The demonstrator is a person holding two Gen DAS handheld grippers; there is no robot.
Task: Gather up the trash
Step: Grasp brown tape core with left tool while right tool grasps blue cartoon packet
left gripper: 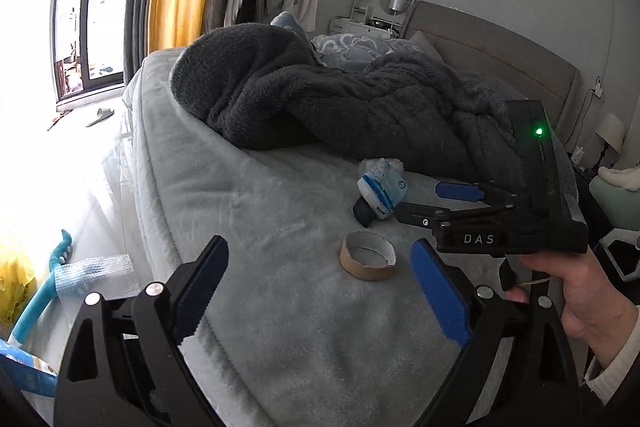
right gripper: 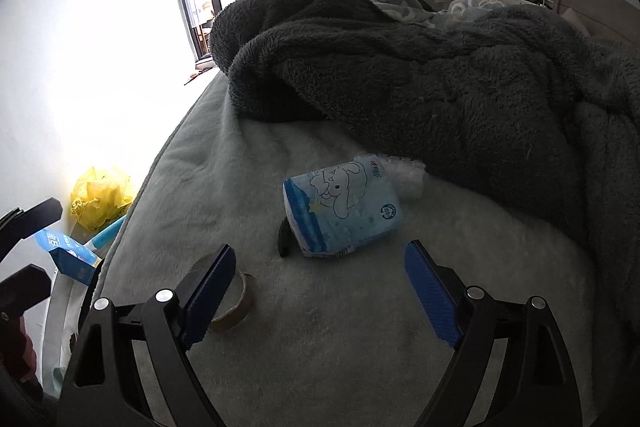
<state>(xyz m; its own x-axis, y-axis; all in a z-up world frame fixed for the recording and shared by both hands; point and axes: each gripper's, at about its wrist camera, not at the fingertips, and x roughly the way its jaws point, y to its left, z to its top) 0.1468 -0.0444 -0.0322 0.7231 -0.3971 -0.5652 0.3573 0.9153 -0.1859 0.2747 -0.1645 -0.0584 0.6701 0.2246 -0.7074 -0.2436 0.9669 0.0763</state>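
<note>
Atop a grey bed (left gripper: 280,307), a dark fleece blanket (right gripper: 440,87) lies heaped behind scattered trash. Both hand-held grippers, the left (left gripper: 322,289) and the right (right gripper: 320,289), hover with fingers spread apart, holding nothing. Just ahead of the right hand-held gripper lies a blue cartoon tissue pack (right gripper: 344,209); a cardboard tape core (left gripper: 367,255) rests near the left one's blue pads.

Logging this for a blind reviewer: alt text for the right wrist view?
The open right gripper points at a blue tissue pack lying on a grey bed. A cardboard tape core sits behind its left finger, and a dark fleece blanket is heaped beyond.
</note>
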